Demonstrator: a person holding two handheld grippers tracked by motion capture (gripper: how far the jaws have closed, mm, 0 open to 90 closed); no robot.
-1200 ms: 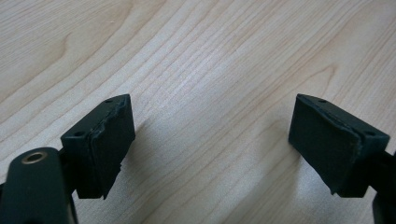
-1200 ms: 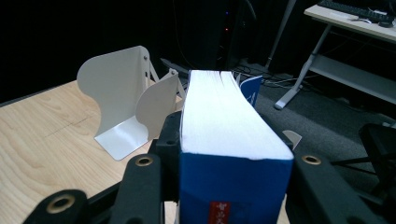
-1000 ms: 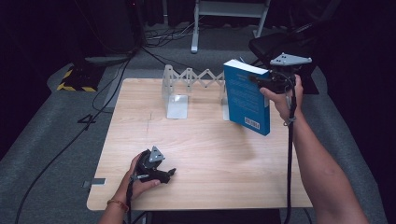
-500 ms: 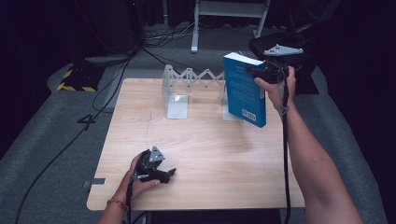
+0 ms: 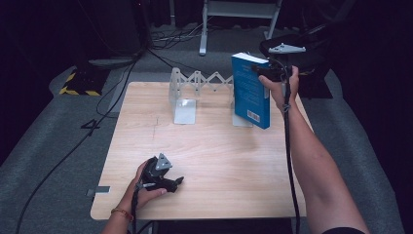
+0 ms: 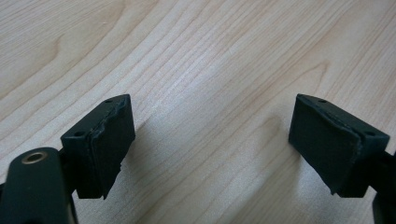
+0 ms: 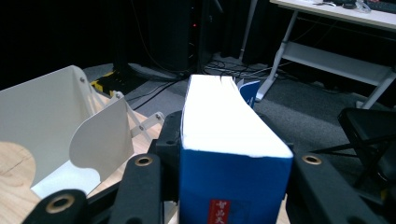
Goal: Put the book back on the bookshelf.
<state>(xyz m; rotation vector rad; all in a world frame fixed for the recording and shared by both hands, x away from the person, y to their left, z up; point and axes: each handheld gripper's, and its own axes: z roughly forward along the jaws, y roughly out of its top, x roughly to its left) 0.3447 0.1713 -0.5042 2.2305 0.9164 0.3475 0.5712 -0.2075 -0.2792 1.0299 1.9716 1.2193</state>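
Fingers of the right gripper (image 5: 267,72) are clamped on the top of the blue book (image 5: 250,90), holding it upright near the worktop's (image 5: 214,151) far right corner, beside the white folding rack (image 5: 195,92). Left gripper (image 5: 171,183) rests near the front edge, fingers (image 6: 105,140) spread wide over bare wood, holding nothing.

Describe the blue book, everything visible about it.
The blue book is a thick volume with a blue cover, white page edges and a white label low on its cover. It stands upright, lifted over the table's far right part beside the white expandable rack. The right gripper clamps its top end.
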